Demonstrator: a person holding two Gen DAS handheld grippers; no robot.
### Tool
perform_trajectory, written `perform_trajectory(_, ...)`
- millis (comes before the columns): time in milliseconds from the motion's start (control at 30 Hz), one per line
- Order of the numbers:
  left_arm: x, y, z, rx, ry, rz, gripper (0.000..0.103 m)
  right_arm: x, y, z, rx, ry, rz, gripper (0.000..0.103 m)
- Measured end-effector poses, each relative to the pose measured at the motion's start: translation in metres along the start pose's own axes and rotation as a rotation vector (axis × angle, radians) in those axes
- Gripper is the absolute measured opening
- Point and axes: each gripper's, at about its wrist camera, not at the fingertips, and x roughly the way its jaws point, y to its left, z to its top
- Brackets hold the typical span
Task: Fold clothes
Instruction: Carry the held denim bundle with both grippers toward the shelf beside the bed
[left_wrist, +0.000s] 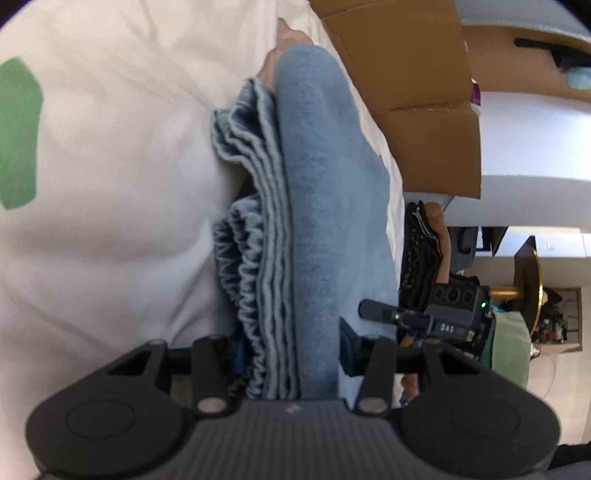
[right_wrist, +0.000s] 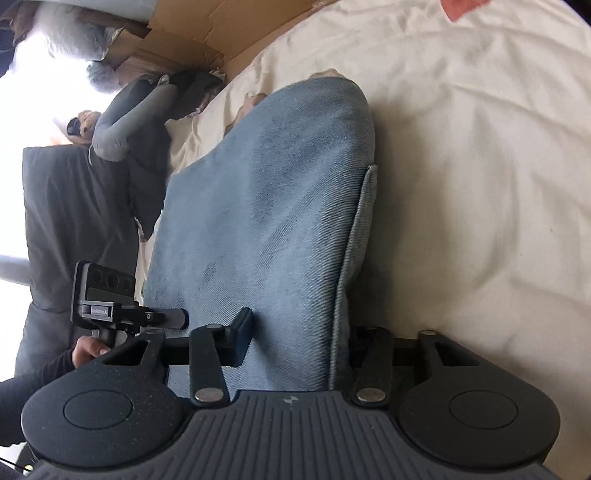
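Both tools clamp one folded bundle of blue denim: the left tool (left_wrist: 291, 354) has its jaws pressed onto the stacked, elasticated layers of the folded denim garment (left_wrist: 314, 192), and the right tool (right_wrist: 299, 332) is closed on the garment's smooth outer fold. The bundle hangs or rests just over the white bed sheet (left_wrist: 110, 184), near the bed's edge by the cardboard boxes (left_wrist: 413, 74). The risk I judge likeliest: the thick layers slip unevenly from one grip, so the stack fans open and the fold is lost.
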Motion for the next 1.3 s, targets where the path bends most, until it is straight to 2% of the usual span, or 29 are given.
perform_trajectory(67,-0.001,-0.004,0.000,0.012,0.004,0.005,0.045,-0.001,0.003,-0.001,-0.012,-0.005,0.001,0.030)
perform_trajectory(200,-0.003,-0.011,0.001,0.037,0.011,0.015,0.044,-0.006,0.015,-0.002,-0.042,-0.017,-0.022,0.027)
perform_trajectory(433,-0.011,-0.029,0.000,0.064,0.005,0.027,0.043,-0.016,0.027,-0.003,-0.042,-0.035,-0.023,0.024)
perform_trajectory(833,-0.043,-0.083,0.001,0.155,-0.007,0.065,0.042,-0.043,0.080,-0.001,-0.118,-0.072,-0.029,0.023)
perform_trajectory(967,-0.057,-0.103,0.002,0.168,-0.027,0.062,0.041,-0.060,0.098,0.002,-0.125,-0.107,-0.024,0.022)
perform_trajectory(1300,-0.092,-0.187,0.012,0.236,-0.030,0.083,0.040,-0.118,0.166,0.016,-0.156,-0.157,-0.046,0.022)
